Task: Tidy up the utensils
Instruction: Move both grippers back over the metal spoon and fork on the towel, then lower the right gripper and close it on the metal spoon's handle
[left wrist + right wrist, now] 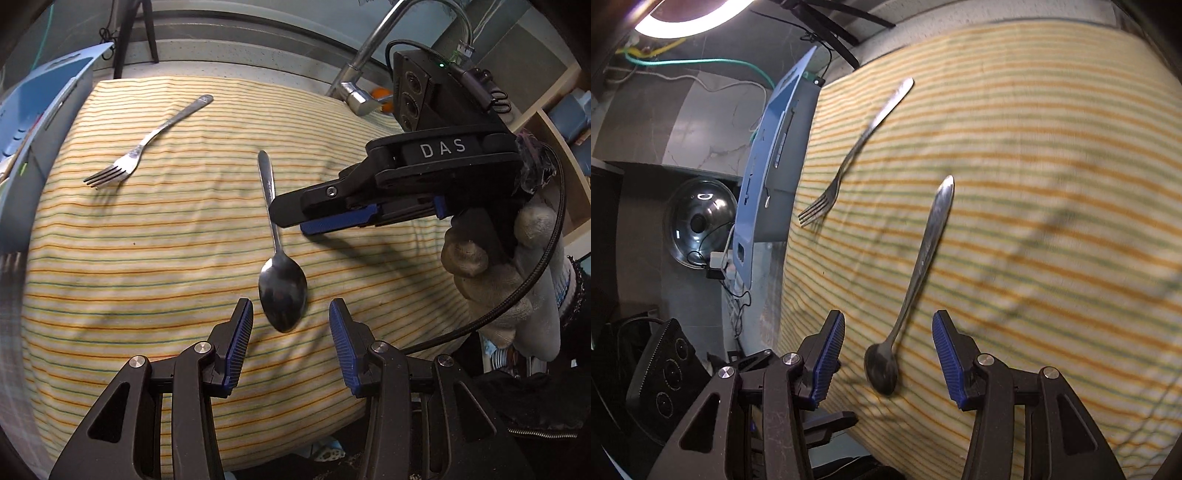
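Steel teaspoon (282, 291) lies mid-frame on the yellow striped cloth (147, 258), its bowl between the left gripper's (291, 325) spread, empty fingers. Right gripper (888, 343) gapes empty, seemingly above the spoon. Steel fork (147, 144) lies upper left.

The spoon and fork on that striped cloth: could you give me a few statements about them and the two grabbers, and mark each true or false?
1. The spoon lies on the striped cloth, held by neither gripper. True.
2. The fork rests across the spoon. False: they lie apart, without touching.
3. The left gripper is open, its blue pads on either side of the spoon's bowl. True.
4. The right gripper is clamped on the fork. False: it is open, on either side of the spoon's neck.
5. The fork is nearer the blue tray than the spoon is. True.
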`<state>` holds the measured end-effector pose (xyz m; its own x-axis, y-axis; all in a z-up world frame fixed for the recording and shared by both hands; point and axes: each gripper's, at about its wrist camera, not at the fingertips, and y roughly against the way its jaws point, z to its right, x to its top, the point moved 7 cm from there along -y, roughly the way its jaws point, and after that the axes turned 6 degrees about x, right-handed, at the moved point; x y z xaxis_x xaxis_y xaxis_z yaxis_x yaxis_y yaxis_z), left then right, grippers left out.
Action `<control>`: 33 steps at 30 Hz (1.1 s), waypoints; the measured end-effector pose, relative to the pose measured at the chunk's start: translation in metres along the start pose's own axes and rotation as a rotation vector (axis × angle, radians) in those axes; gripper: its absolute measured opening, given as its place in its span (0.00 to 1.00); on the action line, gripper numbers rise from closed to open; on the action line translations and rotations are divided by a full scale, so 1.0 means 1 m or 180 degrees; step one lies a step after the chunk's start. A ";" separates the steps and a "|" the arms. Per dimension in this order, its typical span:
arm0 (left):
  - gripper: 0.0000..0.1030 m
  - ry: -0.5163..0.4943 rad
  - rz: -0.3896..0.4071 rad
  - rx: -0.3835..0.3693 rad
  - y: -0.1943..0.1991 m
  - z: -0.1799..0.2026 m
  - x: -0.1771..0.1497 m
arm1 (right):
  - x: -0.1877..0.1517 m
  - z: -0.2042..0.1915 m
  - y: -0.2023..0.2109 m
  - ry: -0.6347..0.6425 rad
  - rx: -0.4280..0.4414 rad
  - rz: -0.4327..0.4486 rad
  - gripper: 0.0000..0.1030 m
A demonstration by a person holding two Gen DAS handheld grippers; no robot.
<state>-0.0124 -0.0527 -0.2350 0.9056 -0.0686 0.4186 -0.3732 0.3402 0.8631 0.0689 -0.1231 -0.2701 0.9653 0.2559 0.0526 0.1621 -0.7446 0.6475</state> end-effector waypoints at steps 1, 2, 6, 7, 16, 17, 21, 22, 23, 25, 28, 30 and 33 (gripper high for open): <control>0.40 0.0000 -0.0004 0.0003 0.000 0.000 0.000 | -0.001 0.000 -0.002 -0.0018 0.0031 -0.0015 0.45; 0.40 0.0012 -0.0010 -0.0008 0.001 0.000 -0.001 | -0.005 -0.001 -0.005 -0.0028 0.0060 -0.0046 0.45; 0.40 0.0050 -0.0032 -0.0037 0.000 -0.006 -0.005 | -0.013 -0.003 -0.014 -0.0056 0.0104 -0.0122 0.45; 0.40 0.0057 -0.0037 -0.0047 0.000 -0.007 -0.005 | -0.014 -0.002 -0.015 -0.0076 0.0129 -0.0130 0.45; 0.40 0.0065 -0.0086 -0.0156 -0.006 -0.003 -0.008 | -0.008 -0.015 -0.020 -0.0152 0.0270 -0.0187 0.44; 0.40 0.0067 -0.0088 -0.0140 -0.006 -0.004 -0.008 | -0.008 -0.017 -0.021 -0.0154 0.0270 -0.0190 0.44; 0.40 0.0103 -0.0071 -0.0121 -0.005 -0.009 -0.008 | -0.005 -0.029 -0.027 -0.0139 0.0309 -0.0220 0.44; 0.40 0.0113 -0.0068 -0.0122 -0.004 -0.011 -0.009 | -0.005 -0.031 -0.027 -0.0125 0.0314 -0.0227 0.44; 0.40 0.0129 -0.0061 -0.0133 -0.002 -0.013 -0.009 | -0.004 -0.034 -0.029 -0.0109 0.0320 -0.0236 0.44; 0.40 0.0142 -0.0063 -0.0107 -0.002 -0.017 -0.010 | -0.003 -0.040 -0.032 -0.0079 0.0322 -0.0250 0.44; 0.40 0.0180 -0.0032 -0.0082 0.001 -0.020 -0.009 | 0.000 -0.047 -0.037 -0.0051 0.0325 -0.0249 0.44; 0.40 0.0208 0.0006 -0.0049 0.004 -0.024 -0.009 | 0.002 -0.052 -0.040 -0.0022 0.0333 -0.0246 0.44; 0.40 0.0202 0.0041 0.0058 0.009 -0.031 -0.009 | 0.004 -0.056 -0.044 0.0019 0.0309 -0.0247 0.44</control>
<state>-0.0180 -0.0202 -0.2402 0.9114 -0.0045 0.4115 -0.3880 0.3235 0.8630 0.0545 -0.0547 -0.2554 0.9479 0.3184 0.0099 0.2555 -0.7786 0.5731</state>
